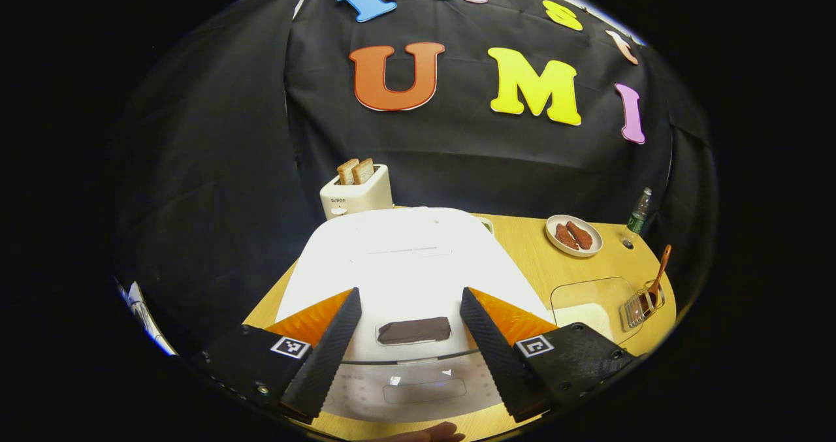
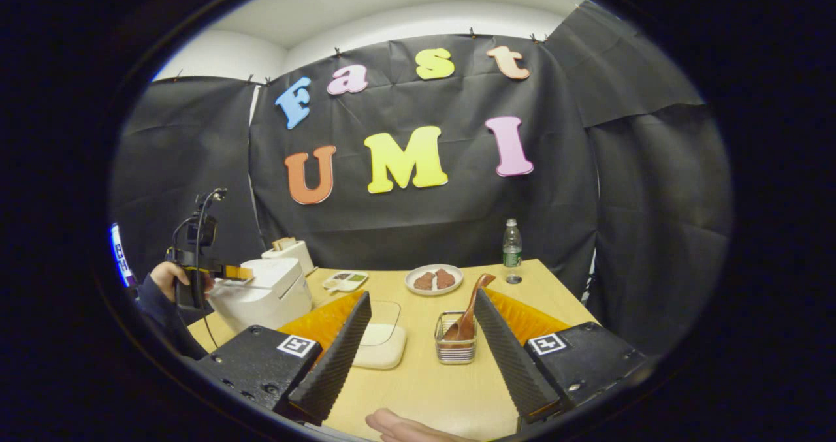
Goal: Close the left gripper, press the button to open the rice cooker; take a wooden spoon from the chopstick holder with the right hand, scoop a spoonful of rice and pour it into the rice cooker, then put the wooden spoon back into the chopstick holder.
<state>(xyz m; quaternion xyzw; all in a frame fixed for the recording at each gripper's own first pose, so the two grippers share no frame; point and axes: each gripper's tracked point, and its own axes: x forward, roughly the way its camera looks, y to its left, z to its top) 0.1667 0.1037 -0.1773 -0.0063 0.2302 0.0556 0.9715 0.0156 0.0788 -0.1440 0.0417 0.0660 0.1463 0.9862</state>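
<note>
The white rice cooker (image 1: 405,259) stands right under my left gripper (image 1: 410,295), its lid down. Its dark button (image 1: 413,330) lies between and just beyond my open fingers. In the right gripper view the same cooker (image 2: 261,298) sits at the table's left, with the left gripper (image 2: 243,273) held over its top by a hand. My right gripper (image 2: 423,295) is open and holds nothing. A short way ahead of it stands the wire chopstick holder (image 2: 455,349) with the wooden spoon (image 2: 471,305) leaning in it. The rice container (image 2: 381,347) lies left of the holder.
A toaster (image 1: 356,190) with bread stands behind the cooker. At the far side of the table are a plate of brown food (image 2: 434,279), a small sauce tray (image 2: 345,280) and a water bottle (image 2: 511,243). A hand (image 2: 405,426) shows at the near table edge.
</note>
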